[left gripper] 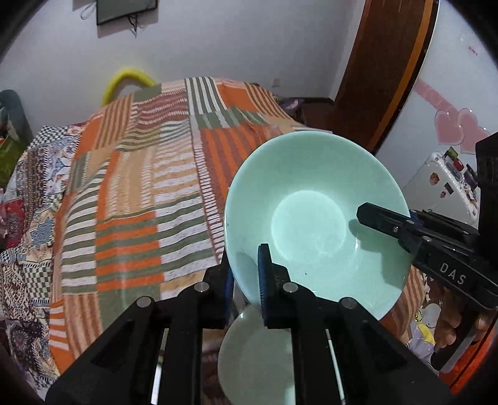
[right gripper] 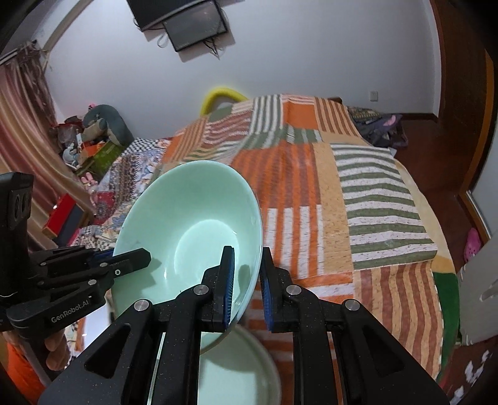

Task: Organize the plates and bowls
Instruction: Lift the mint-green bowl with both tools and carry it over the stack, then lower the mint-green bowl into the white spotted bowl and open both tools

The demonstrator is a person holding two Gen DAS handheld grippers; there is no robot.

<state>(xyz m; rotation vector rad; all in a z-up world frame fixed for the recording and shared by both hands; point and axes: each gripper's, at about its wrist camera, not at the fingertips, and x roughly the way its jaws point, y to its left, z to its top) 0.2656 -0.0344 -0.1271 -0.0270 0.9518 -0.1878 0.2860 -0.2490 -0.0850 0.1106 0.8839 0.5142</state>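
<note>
The mint-green bowl [left gripper: 314,218] hung tilted above another green dish [right gripper: 236,370] over the striped bed [left gripper: 149,187], each hand-held gripper, left [left gripper: 246,280] and right [right gripper: 247,280], pinching its rim, so both should lift evenly.

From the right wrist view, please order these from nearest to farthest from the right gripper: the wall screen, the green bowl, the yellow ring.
1. green bowl: its rim is between the right gripper fingers.
2. yellow ring: behind the bed's far end.
3. wall screen: high on the far wall.
</note>
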